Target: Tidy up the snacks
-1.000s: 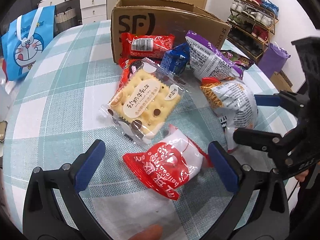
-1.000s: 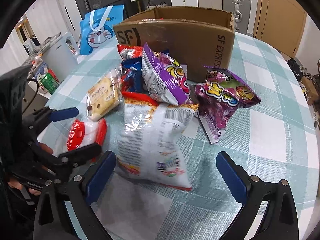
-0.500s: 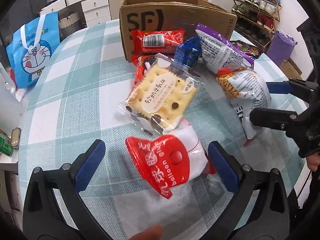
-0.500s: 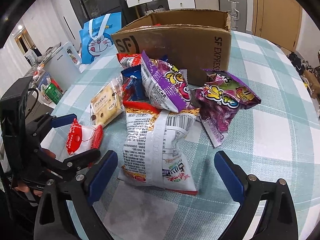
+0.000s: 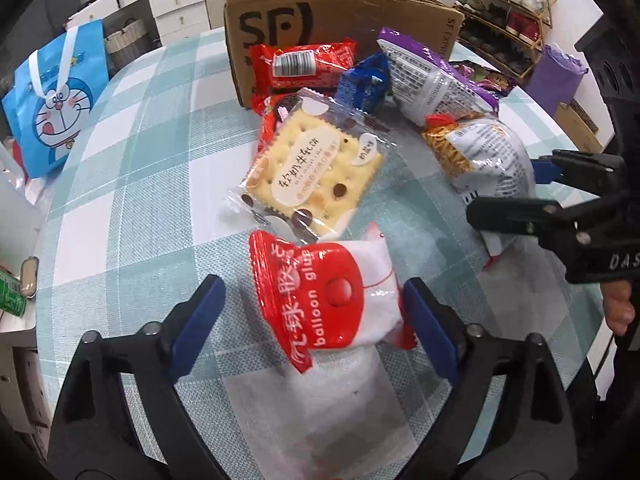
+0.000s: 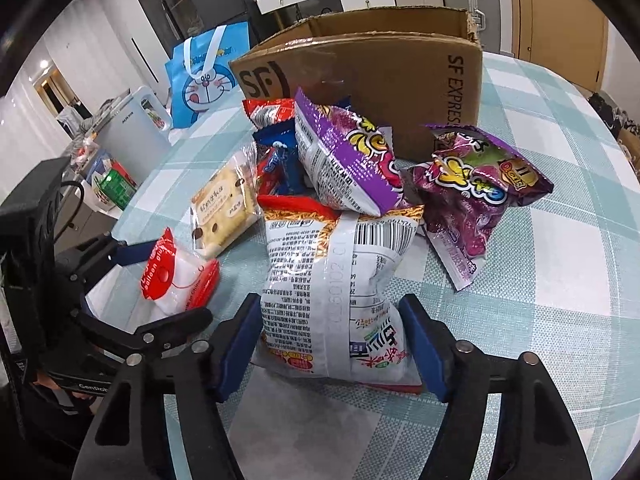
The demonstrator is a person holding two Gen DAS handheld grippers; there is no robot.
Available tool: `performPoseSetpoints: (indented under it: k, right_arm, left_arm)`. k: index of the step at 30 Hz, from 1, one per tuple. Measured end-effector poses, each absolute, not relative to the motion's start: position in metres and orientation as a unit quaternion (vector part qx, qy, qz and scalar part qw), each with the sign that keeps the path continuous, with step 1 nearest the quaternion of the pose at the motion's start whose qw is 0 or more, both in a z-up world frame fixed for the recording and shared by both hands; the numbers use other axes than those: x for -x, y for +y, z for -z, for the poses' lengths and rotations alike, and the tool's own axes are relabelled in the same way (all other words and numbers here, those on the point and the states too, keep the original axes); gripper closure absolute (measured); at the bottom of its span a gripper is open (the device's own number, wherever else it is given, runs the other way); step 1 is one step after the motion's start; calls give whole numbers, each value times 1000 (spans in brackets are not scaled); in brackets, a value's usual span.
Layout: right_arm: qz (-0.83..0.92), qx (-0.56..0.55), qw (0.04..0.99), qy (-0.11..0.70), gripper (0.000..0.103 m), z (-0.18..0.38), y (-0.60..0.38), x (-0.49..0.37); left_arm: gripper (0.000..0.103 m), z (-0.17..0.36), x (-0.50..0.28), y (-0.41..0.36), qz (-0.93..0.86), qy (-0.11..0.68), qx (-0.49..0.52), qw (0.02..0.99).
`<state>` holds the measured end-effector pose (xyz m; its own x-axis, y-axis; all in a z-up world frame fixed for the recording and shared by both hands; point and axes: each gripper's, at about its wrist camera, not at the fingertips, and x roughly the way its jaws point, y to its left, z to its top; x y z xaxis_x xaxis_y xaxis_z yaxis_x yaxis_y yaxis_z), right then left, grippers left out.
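Checked tablecloth (image 6: 560, 272) carries the snacks; low in the frame the right gripper (image 6: 330, 346) has just been closing and now pinches the white noodle bag (image 6: 336, 280), long axis running up toward the cardboard box (image 6: 384, 80); the left gripper (image 5: 312, 322) has narrowed around the red-and-white packet (image 5: 320, 300), right pad touching, left apart.
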<state>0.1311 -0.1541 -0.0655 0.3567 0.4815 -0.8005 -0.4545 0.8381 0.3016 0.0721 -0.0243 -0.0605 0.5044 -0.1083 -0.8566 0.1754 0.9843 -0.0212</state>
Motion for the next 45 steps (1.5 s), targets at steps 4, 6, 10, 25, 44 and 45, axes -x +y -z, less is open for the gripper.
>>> performPoseSetpoints:
  k: [4, 6, 10, 25, 44, 45]
  right_arm:
    - [-289, -10, 826, 484, 47, 63, -155, -129]
    - [-291, -7, 827, 480, 49, 61, -154, -128]
    - [-294, -5, 828, 477, 50, 61, -153, -127]
    - [-305, 3, 834, 460, 53, 52, -149, -122]
    - [-316, -3, 838, 446, 53, 42, -155, -115]
    - [-318, -5, 839, 443, 53, 41, -156, -114]
  left_arm:
    - [35, 58, -67, -27, 97, 487, -38, 867]
    - [49, 56, -65, -28, 106, 483, -41, 868]
    - [62, 52, -60, -29, 110, 473, -42, 873]
    - [82, 42, -54, -32, 137, 461, -44, 875]
    - [85, 28, -53, -19, 151, 425, 9, 893]
    - [85, 26, -54, -17, 151, 422, 13, 894]
